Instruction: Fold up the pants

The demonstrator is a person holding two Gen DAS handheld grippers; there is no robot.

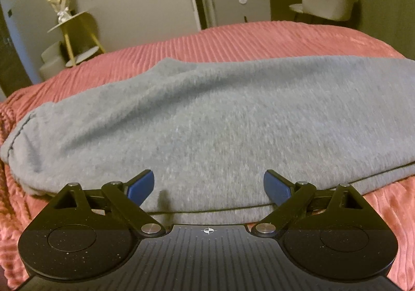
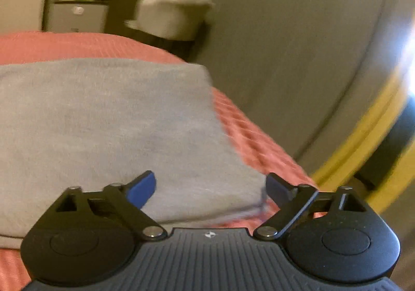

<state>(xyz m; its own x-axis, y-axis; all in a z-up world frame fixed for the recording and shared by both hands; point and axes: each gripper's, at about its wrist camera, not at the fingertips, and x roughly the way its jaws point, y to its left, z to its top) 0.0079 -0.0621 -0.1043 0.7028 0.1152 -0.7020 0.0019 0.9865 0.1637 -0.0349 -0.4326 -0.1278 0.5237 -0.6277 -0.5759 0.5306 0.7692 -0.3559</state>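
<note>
Grey pants (image 1: pixel 207 122) lie flat across a pink ribbed bedspread (image 1: pixel 233 36), lengthwise from left to right. In the left wrist view a rounded end lies at the left and a dark seam runs along the near edge. My left gripper (image 1: pixel 208 187) is open and empty, just above the near edge of the pants. In the right wrist view the pants (image 2: pixel 103 130) end in a straight edge at the right. My right gripper (image 2: pixel 210 187) is open and empty over the near right corner of the pants.
The bedspread's right edge (image 2: pixel 254 140) drops off beside a grey wall. A small gold side table (image 1: pixel 75 34) stands beyond the bed at the left. A white cabinet (image 1: pixel 241 8) and a pale upholstered chair (image 1: pixel 329 0) stand behind the bed.
</note>
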